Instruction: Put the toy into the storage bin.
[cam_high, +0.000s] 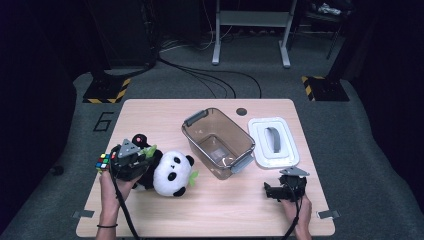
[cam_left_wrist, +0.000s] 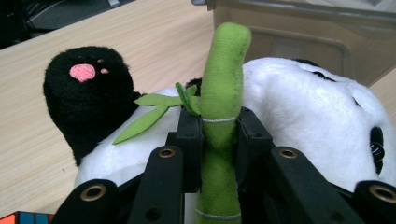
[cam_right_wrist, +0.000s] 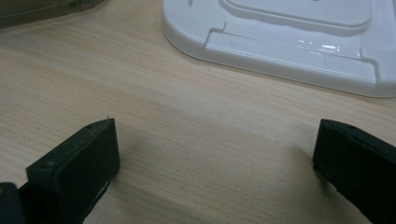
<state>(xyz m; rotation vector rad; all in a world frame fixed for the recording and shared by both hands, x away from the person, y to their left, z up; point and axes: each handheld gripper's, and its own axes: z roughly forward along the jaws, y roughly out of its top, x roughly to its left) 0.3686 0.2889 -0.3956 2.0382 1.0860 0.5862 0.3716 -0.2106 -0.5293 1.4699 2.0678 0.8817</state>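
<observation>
A plush panda (cam_high: 171, 172) lies on the table's left half, its white head toward the middle and a black foot with a pink pad (cam_left_wrist: 82, 72) farther left. My left gripper (cam_high: 131, 161) is shut on the panda's green bamboo stalk (cam_left_wrist: 219, 116), which stands up between the two pads, with green leaves (cam_left_wrist: 154, 109) beside it. Near the front right edge my right gripper (cam_high: 272, 191) rests low over bare wood, jaws wide apart with nothing between them; in the right gripper view its fingertips (cam_right_wrist: 88, 144) frame empty tabletop.
A clear brown bin (cam_high: 197, 137) with grey handles stands empty mid-table. Its white lid (cam_high: 260, 150) lies flat to the right, close ahead of the right gripper. A colourful puzzle cube (cam_high: 103, 161) sits by the left hand at the table's left edge.
</observation>
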